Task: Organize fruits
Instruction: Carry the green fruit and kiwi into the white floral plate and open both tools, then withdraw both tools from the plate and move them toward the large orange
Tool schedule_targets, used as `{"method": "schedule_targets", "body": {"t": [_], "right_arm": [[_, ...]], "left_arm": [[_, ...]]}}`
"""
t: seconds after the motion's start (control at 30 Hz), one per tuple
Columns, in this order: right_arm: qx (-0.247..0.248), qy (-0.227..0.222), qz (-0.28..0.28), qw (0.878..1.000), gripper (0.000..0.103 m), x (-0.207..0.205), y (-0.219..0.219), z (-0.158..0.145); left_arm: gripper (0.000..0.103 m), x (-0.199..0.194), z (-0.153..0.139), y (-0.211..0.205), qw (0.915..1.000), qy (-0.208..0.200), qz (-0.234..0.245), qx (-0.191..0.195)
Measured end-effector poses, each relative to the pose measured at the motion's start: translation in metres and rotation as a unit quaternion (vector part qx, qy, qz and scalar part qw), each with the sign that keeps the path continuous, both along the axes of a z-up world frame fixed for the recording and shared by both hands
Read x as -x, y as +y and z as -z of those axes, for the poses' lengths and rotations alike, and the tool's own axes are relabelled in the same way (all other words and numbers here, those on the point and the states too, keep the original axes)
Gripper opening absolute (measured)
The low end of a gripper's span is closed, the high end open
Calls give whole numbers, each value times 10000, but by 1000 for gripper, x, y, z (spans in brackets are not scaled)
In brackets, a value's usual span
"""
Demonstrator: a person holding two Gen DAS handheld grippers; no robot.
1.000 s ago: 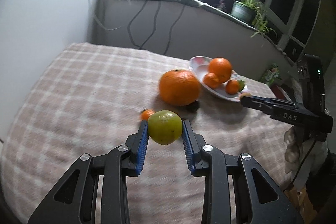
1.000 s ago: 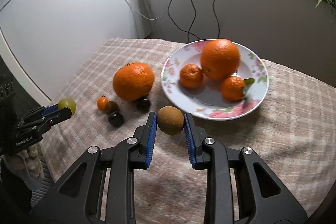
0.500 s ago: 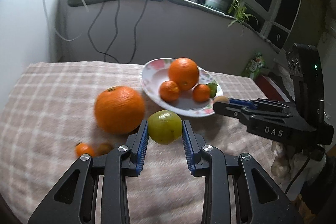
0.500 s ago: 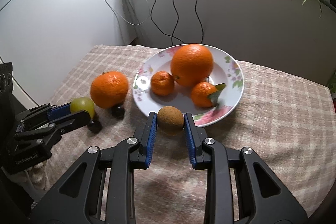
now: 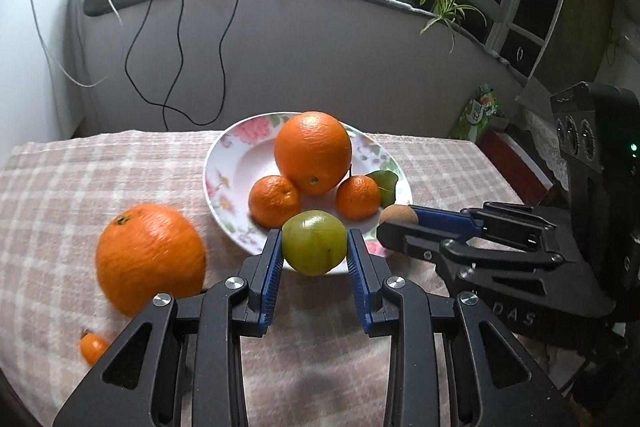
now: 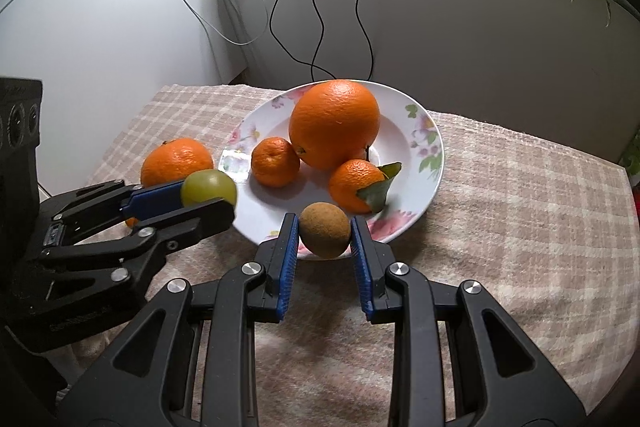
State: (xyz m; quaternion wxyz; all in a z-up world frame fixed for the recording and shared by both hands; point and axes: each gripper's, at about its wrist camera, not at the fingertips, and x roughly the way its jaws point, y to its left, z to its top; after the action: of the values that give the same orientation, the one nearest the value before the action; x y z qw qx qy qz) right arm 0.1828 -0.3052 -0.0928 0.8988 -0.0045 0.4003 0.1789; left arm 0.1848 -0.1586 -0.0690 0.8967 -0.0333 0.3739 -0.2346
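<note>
Left wrist view: the left hand-held gripper (image 5: pixel 314 253) is clamped on a green fruit (image 5: pixel 314 242) at the near rim of the plate (image 5: pixel 224 179).

Right wrist view: the right hand-held gripper (image 6: pixel 325 241) is clamped on a brown fruit (image 6: pixel 325 235), also over that rim.

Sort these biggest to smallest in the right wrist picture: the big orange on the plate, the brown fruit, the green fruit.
1. Big orange.
2. Brown fruit and green fruit: look about alike, and the brown one is nearer the camera, so unsure.
</note>
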Motion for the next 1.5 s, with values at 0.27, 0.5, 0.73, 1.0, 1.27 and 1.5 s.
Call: {"method": "schedule_targets", "body": {"t": [0.27,0.5,0.73,1.0,1.27,1.5], "right_arm": [[19,30,-4,10000,27,-5,-1,5],[50,49,-18,10000,27,-8,0,7],[89,15,-12,10000,27,-9,1,6],[103,45,39,9999,32,-11,-2,7],[94,-35,137,9999,56,-7,-7,3],[86,-120,135,9998,61,-1,-7,-3]], "left_arm": [[30,-8,6,-6,9999,70,55,-88],[31,-12,6,-9,9999,46,36,-152],[32,-14,7,-11,9997,44,64,-236],[48,-15,2,-7,9997,-25,5,-238],[48,-13,0,3,9998,-31,-103,-171],[48,-8,-5,7,9998,-68,-142,-126]]}}
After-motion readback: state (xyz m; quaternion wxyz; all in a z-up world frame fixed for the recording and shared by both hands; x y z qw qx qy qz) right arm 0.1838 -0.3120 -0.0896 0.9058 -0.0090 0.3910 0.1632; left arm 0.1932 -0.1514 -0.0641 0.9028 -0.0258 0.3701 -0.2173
